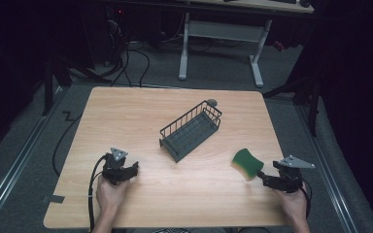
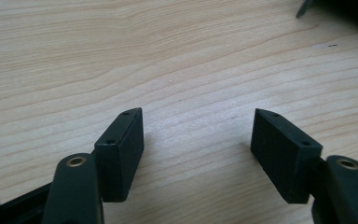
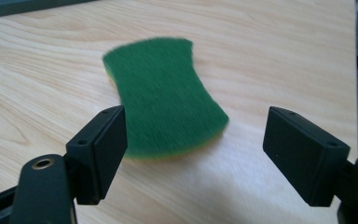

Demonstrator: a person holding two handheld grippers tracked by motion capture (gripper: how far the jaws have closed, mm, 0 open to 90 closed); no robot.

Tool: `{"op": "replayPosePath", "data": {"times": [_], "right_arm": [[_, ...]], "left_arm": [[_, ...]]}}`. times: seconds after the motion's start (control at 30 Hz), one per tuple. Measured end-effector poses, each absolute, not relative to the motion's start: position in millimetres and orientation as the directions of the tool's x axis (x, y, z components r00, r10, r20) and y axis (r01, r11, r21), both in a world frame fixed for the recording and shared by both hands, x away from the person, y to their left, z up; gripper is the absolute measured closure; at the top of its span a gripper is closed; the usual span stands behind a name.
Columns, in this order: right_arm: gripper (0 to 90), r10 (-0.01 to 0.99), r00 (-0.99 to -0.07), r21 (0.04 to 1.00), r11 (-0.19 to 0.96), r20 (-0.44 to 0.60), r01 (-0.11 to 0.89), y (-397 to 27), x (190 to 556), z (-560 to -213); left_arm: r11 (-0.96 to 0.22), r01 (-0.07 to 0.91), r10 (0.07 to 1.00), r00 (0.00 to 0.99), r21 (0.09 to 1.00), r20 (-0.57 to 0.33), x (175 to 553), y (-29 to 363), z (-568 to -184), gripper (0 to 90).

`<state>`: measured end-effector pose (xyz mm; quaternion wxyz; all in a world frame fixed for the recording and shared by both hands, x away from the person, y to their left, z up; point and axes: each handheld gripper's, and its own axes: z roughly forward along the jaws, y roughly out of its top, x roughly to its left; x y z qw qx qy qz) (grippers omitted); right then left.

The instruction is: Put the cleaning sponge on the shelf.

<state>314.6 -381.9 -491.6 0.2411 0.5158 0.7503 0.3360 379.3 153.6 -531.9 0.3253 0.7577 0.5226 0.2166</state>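
High view: wooden table [image 1: 141, 116], a person's two hands at its near edge, each holding a gripper
Sponge: green sponge [image 1: 247, 163] lies flat near the table's right edge, well apart from the wire basket [image 1: 191, 129] at mid-table
Right gripper: right gripper [image 1: 262, 176] points at the sponge – jaws apart, pads [image 3: 103, 149] not pressing it, sponge [image 3: 163, 95] just beyond them
Left gripper: left gripper [image 1: 135, 168] low over bare wood – jaws wide apart, nothing between its pads [image 2: 121, 149]
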Motion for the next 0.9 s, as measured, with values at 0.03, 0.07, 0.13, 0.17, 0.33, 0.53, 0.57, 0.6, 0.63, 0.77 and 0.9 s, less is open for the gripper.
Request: {"op": "replayPosePath", "data": {"times": [0.03,0.07,0.13,0.17,0.33,0.53,0.57,0.6,0.63,0.77,0.9], "right_arm": [[21.8,0.932,-0.362,0.751,0.252,-0.019,0.610,-379,317,-489],[21.5,0.927,-0.374,0.748,0.262,-0.019,0.610,-377,321,-487],[21.4,0.913,-0.407,0.739,0.287,-0.019,0.610,-371,329,-483],[21.2,0.907,-0.420,0.731,0.308,-0.032,0.609,-367,335,-482],[20.5,0.884,-0.466,0.698,0.362,-0.045,0.618,-354,354,-479],[18.8,0.867,-0.497,0.651,0.399,-0.038,0.646,-344,374,-481],[18.4,0.865,-0.500,0.644,0.402,-0.035,0.651,-343,377,-482],[18.3,0.862,-0.506,0.634,0.415,-0.044,0.653,-341,380,-483],[17.8,0.860,-0.508,0.627,0.421,-0.046,0.656,-339,382,-484],[16.9,0.850,-0.524,0.585,0.453,-0.054,0.673,-333,391,-488],[16.5,0.844,-0.532,0.555,0.474,-0.067,0.683,-329,396,-492]], "left_arm": [[-0.238,0.649,0.934,0.357,0.723,-0.013,379,155,-532,35.0],[-0.238,0.642,0.933,0.360,0.728,-0.012,379,156,-533,34.9],[-0.232,0.624,0.933,0.361,0.746,-0.011,377,157,-536,34.2],[-0.231,0.625,0.934,0.358,0.745,-0.011,376,157,-536,33.9],[-0.226,0.629,0.938,0.348,0.744,-0.009,374,157,-536,32.5],[-0.226,0.628,0.937,0.348,0.745,-0.009,373,157,-536,31.9],[-0.227,0.627,0.937,0.350,0.745,-0.009,372,156,-536,31.9],[-0.227,0.627,0.937,0.350,0.745,-0.009,372,156,-536,31.9],[-0.228,0.628,0.936,0.351,0.744,-0.009,372,156,-536,31.9],[-0.228,0.628,0.936,0.351,0.744,-0.009,372,156,-536,31.8],[-0.228,0.626,0.936,0.353,0.746,-0.010,371,156,-536,32.3]]}}
